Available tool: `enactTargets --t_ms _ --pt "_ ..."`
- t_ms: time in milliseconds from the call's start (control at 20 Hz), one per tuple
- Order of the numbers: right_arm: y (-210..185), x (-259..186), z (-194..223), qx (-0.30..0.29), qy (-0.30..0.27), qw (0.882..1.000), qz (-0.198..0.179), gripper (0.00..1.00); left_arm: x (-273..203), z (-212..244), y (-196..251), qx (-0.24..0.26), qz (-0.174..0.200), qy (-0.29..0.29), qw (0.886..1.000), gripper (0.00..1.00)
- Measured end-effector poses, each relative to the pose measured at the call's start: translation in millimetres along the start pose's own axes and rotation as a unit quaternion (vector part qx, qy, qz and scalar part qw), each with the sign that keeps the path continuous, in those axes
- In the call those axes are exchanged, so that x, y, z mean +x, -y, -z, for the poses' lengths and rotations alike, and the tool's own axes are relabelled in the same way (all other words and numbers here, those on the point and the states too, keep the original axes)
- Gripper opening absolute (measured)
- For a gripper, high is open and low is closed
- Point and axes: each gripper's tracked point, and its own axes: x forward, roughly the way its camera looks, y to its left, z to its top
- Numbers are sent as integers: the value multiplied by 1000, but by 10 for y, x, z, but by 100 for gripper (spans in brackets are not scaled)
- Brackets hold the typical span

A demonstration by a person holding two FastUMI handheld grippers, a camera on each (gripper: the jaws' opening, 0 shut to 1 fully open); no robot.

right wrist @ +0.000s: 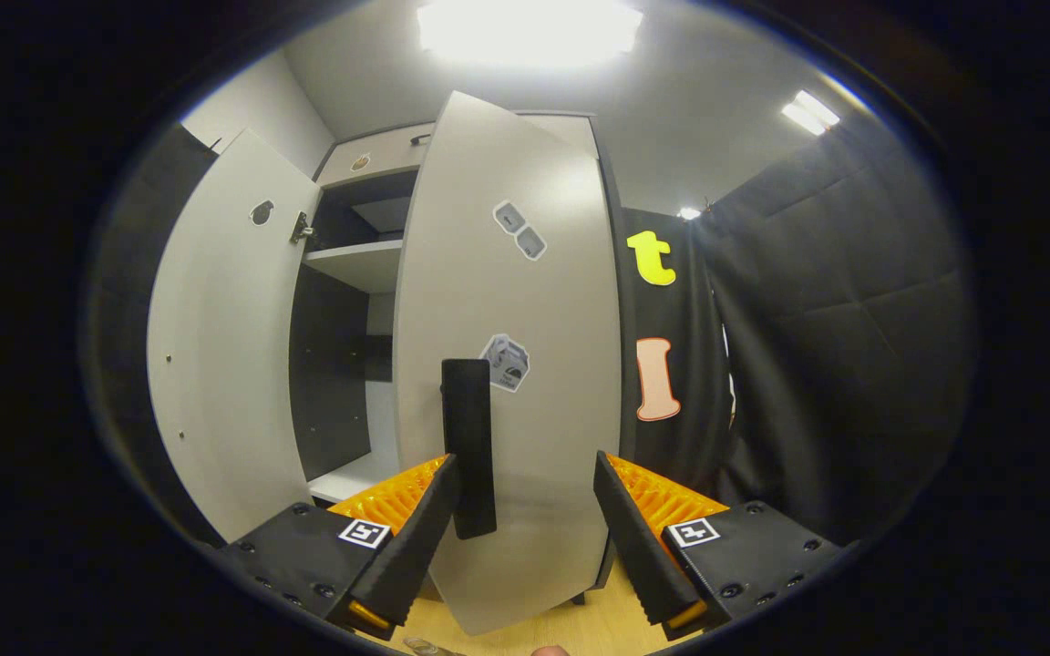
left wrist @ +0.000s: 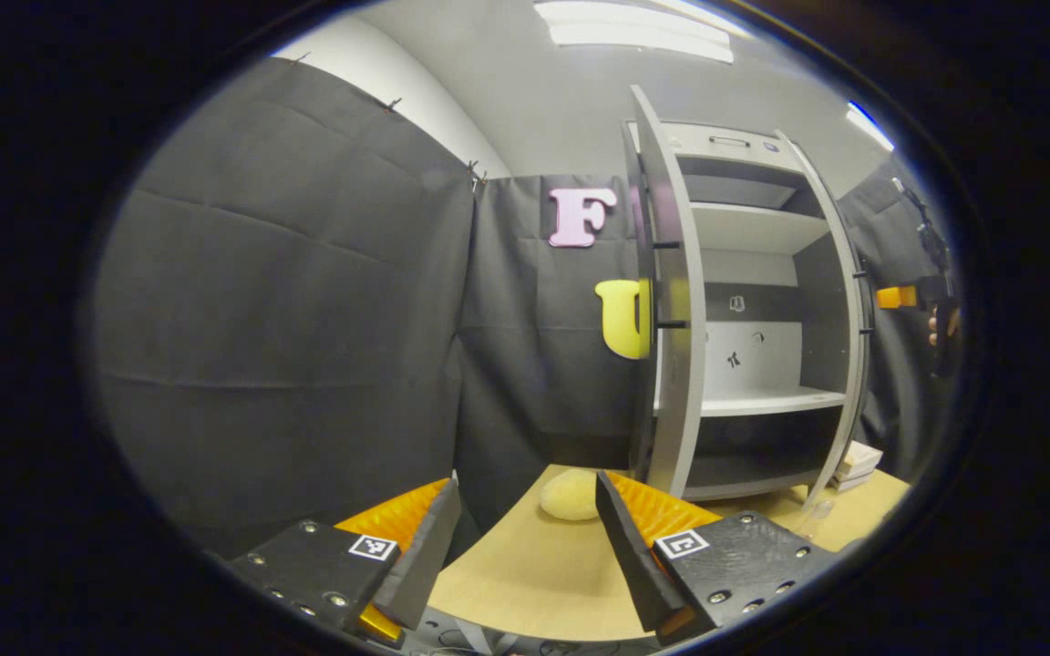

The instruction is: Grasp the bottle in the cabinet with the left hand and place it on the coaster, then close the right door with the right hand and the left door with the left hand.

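Note:
In the left gripper view the grey cabinet (left wrist: 753, 228) stands on the table with both doors swung out; its left door (left wrist: 675, 301) faces me edge-on. The shelves I see are bare. A pale yellow round pad (left wrist: 569, 495), possibly the coaster, lies near the door's foot. A small clear object (left wrist: 815, 517), perhaps the bottle, stands by the cabinet's right foot. My left gripper (left wrist: 525, 487) hangs open over the table with nothing in it. In the right gripper view my right gripper (right wrist: 525, 465) is open against the right door (right wrist: 525, 301), whose black handle (right wrist: 468, 446) sits just inside one finger.
The wooden table (left wrist: 534, 565) runs under the cabinet. The left door (right wrist: 224, 364) stands wide open at the left of the right gripper view. White boxes (left wrist: 858, 460) lie beside the cabinet's right side. The other gripper and a hand (left wrist: 912, 296) show beyond the right door.

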Motion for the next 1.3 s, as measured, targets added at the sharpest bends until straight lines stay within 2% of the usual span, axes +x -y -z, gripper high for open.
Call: enactTargets --t_ms 50,250,300,350,600,750,800,1050,1250,1300 --pt "-2 -15 24 2 -2 1000 -1 92 44 -48 3 -1 1 -1 1000 88" --pt "-49 -155 164 2 -15 1000 -19 95 280 -334 -46 -1 -5 -2 1000 88" --pt "-41 -202 205 -2 -17 1000 -22 92 357 -434 -47 -1 -4 0 1000 88" --pt "-27 -249 244 -5 -20 1000 -22 95 456 -556 -48 -3 -1 3 1000 88" --pt "80 -527 493 -8 -32 999 -20 95 920 -1028 40 17 21 15 1000 88" --pt "192 -666 688 -7 -52 999 -9 92 1158 -1208 149 26 35 18 999 87" --pt "232 -702 747 -6 -59 998 -6 95 1252 -1264 204 23 41 18 999 87" --pt "512 -858 946 -1 -79 997 18 95 1655 -1490 557 3 60 23 998 87" --pt "814 -958 986 -4 -86 996 39 95 1827 -1523 884 21 71 22 997 88" --pt "894 -979 994 -6 -88 995 45 95 1856 -1535 885 34 59 24 997 87"
